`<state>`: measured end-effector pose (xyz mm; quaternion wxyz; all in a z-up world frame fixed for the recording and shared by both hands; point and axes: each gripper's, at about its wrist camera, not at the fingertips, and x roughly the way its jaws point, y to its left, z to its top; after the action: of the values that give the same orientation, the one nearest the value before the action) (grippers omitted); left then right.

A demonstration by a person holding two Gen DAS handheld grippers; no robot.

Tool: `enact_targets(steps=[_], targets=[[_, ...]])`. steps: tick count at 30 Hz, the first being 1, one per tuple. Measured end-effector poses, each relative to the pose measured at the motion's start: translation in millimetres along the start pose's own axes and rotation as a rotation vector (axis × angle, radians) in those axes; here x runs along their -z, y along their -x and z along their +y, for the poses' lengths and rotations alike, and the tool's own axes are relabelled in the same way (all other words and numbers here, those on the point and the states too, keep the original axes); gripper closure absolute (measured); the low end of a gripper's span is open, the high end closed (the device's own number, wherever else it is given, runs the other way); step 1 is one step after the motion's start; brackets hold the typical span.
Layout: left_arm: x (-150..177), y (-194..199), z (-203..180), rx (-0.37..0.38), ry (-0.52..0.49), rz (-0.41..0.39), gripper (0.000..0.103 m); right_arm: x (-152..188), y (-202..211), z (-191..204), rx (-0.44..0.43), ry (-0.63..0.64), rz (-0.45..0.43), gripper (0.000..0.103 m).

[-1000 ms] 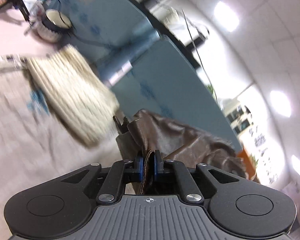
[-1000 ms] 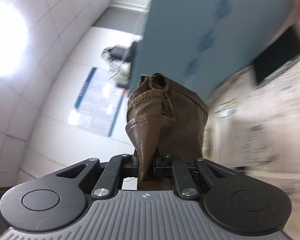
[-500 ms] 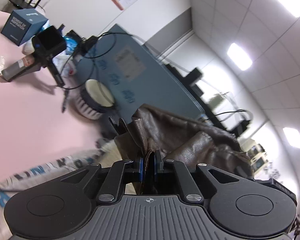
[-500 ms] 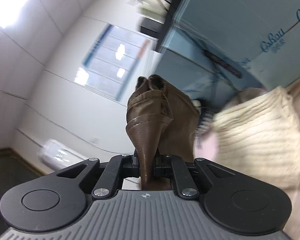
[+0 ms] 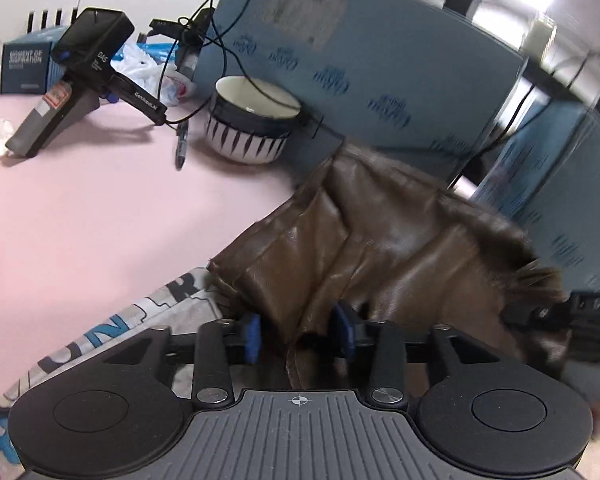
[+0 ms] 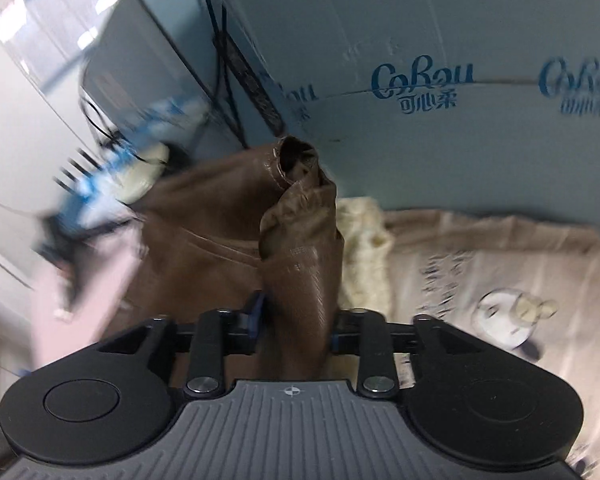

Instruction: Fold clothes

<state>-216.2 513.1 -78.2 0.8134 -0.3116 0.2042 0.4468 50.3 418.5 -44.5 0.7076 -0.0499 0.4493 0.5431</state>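
Note:
A brown leather garment [image 5: 380, 240] with a fur trim lies over the pink table. My left gripper [image 5: 300, 330] has its jaws parted, with a fold of the leather still standing between the blue pads. My right gripper [image 6: 296, 322] also has its jaws parted around a bunched cuff of the same garment [image 6: 300, 240], which rises in front of the camera. The other gripper shows at the right edge of the left wrist view [image 5: 580, 312].
A black-and-white bowl [image 5: 252, 120], a pen [image 5: 181, 148], a black handheld device [image 5: 72, 76] and a blue box [image 5: 24, 64] stand on the pink table [image 5: 100, 208]. A cream knit [image 6: 364, 248] and a printed cloth [image 6: 480, 280] lie beside the garment. Blue panels [image 6: 420, 60] stand behind.
Both grippers have swung down from facing the ceiling to the table, carrying the leather garment. Both sets of jaws, tightly shut on the leather before, have now opened wider.

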Motion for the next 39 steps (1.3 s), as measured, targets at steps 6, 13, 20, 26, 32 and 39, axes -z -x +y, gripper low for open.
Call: enact_targets(steps=[6, 13, 20, 26, 32, 39], targets=[[1, -7, -3, -0.082, -0.051, -0.041, 0.025, 1, -9, 8, 0.092, 0.143, 0.007, 0.065], [-4, 18, -12, -0.127, -0.064, -0.111, 0.017, -1, 3, 21, 0.138, 0.194, -0.02, 0.041], [-1, 73, -28, -0.143, -0.088, -0.218, 0.006, 4, 43, 38, 0.119, 0.224, -0.065, 0.032], [21, 136, -51, -0.162, -0.07, -0.288, 0.002, 28, 103, 46, -0.007, 0.202, -0.112, 0.023], [55, 197, -90, -0.208, -0.087, -0.316, 0.0, 66, 174, 43, -0.126, 0.278, -0.151, 0.015], [90, 254, -124, -0.248, -0.168, -0.303, 0.0, 107, 225, 30, -0.185, 0.273, -0.214, 0.003]])
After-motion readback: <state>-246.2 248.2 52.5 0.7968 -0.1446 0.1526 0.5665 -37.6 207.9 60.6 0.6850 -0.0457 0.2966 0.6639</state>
